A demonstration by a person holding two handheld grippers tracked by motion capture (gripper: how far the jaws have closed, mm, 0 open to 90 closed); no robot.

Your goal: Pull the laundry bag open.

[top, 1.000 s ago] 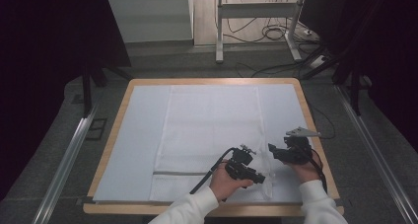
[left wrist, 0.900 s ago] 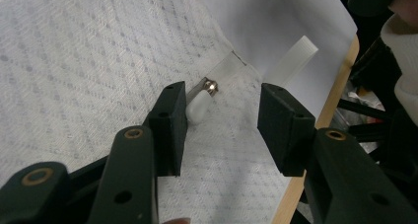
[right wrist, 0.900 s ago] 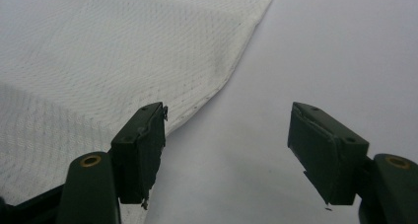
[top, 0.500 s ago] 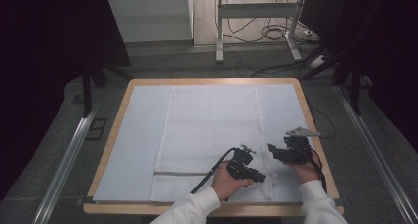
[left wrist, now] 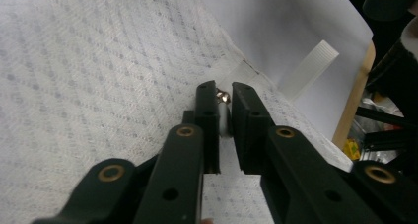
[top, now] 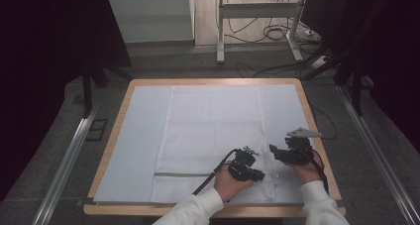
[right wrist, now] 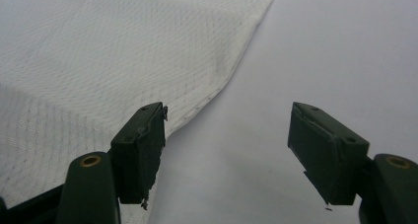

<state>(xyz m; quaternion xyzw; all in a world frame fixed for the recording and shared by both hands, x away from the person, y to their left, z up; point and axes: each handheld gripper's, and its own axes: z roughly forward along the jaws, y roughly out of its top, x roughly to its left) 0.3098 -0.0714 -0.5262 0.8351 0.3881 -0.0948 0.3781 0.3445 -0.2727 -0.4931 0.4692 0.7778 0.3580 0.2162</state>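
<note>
Seen from above: a wooden-edged table covered by a pale sheet, with a white mesh laundry bag spread flat across the middle, its grey zipper line running along the near end at about 7 o'clock from the bag's centre. Near the bag's corner at 5 o'clock, the left gripper held low over the mesh in a white-sleeved hand, black cable trailing off toward 8 o'clock. In the left gripper view, jaws drawn to a narrow gap and pinching a small metal zipper pull at the bag's hem, with a white ribbed tab lying on the sheet toward 1 o'clock and the table's wooden rim beyond it. Just beside, at 3 o'clock from the left gripper, the right gripper in the other hand, grey three-cornered plate on top, poised at the bag's right edge. In the right gripper view, jaws spread wide and holding nothing, one jaw over the mesh edge, the other over bare sheet. Beyond the table at 12 o'clock, a grey floor with loose cables and a metal stand.
</note>
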